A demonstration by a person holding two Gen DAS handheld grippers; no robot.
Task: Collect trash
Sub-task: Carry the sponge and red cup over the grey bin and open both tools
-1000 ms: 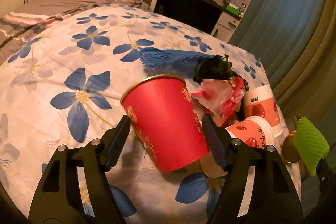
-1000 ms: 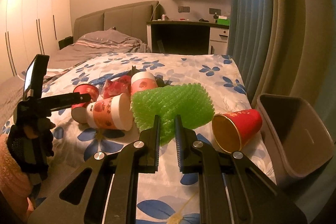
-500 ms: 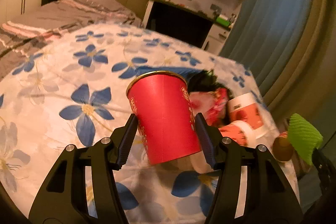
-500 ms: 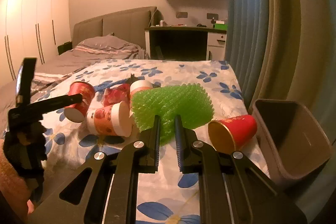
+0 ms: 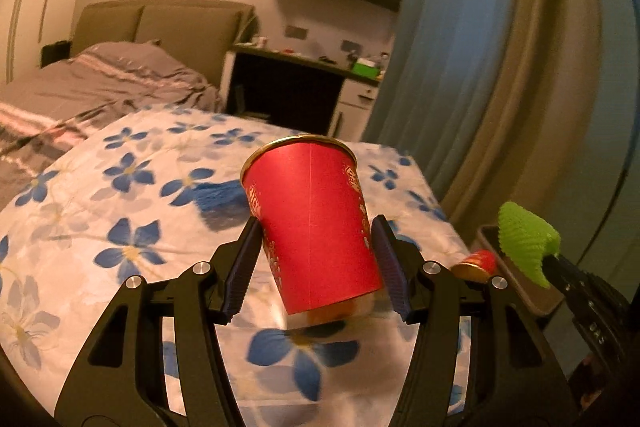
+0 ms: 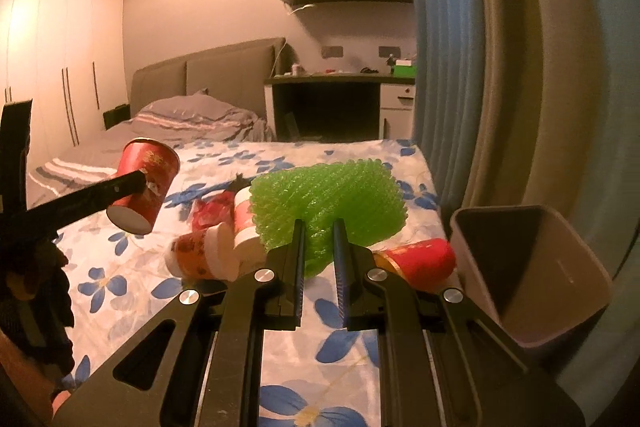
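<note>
**Two loads in the air, one bin at the bedside**

Blue-flowered bedding (image 6: 132,267) is filling the foreground in both wrist views, with a grey headboard and a dark desk far behind. Trash is lying near the right edge of the bed — two white-and-red cups (image 6: 208,259) and a fallen red cup (image 6: 420,261) just beside the grey bin (image 6: 560,307), which is standing off the bed's right side.

The left gripper (image 5: 316,263) is holding a red paper cup (image 5: 316,231) clear of the cover, jaws spread to the cup's width and pressing its sides below the middle. The right gripper (image 6: 319,267) is pinching a green foam net (image 6: 328,203), jaws nearly together with only the squashed net between them.

Risks, as I judge them: the cup is sitting tilted in a low grip, so a quick swing toward the bin could be twisting it loose. The net is being held by one edge — it may spring out, or brush the fallen red cup off the bed.
</note>
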